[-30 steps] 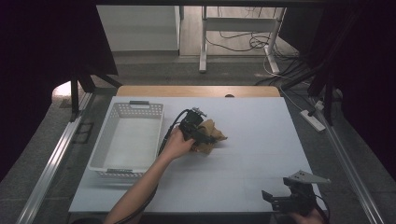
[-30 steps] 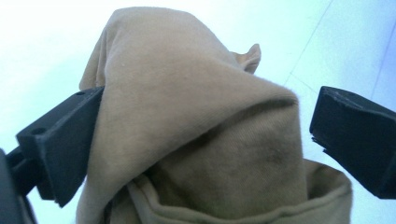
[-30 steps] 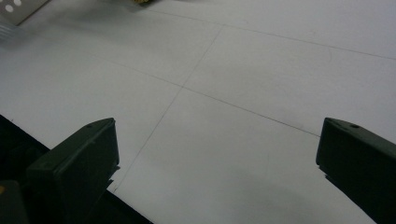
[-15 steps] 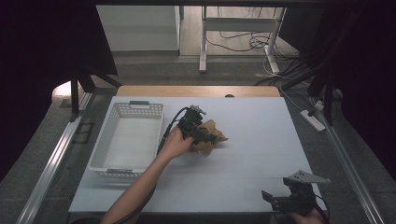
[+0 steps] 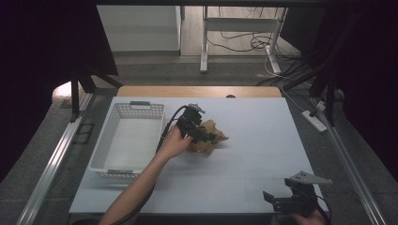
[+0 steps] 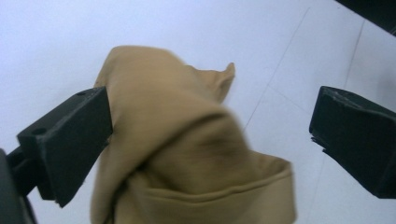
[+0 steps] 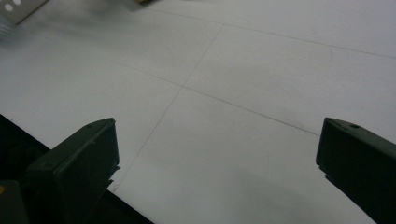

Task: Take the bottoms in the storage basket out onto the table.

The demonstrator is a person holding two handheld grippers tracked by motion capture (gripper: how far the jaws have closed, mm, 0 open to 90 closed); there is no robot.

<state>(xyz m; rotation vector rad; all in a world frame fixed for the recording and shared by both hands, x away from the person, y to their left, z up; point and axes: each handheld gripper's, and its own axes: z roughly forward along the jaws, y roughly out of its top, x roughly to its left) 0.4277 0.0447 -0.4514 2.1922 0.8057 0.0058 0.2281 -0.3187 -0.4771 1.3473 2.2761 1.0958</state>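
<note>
A crumpled tan cloth [image 5: 210, 139] lies on the white table [image 5: 253, 154], just right of the basket. A hand holds my left gripper [image 5: 202, 132] down over the cloth. In the left gripper view the tan cloth [image 6: 187, 149] bunches between the wide-apart jaws, its left side against the left jaw, and the left gripper [image 6: 210, 135] is open. My right gripper [image 5: 287, 199] sits low at the table's near right corner. In its own view the right gripper [image 7: 217, 144] stands open over bare table with nothing between the jaws.
A white slotted basket [image 5: 109, 140] with nothing in it stands at the table's left side; its corner [image 7: 18, 11] peeks into the right gripper view. A wooden strip [image 5: 197, 91] runs along the table's far edge. Metal rails flank both sides.
</note>
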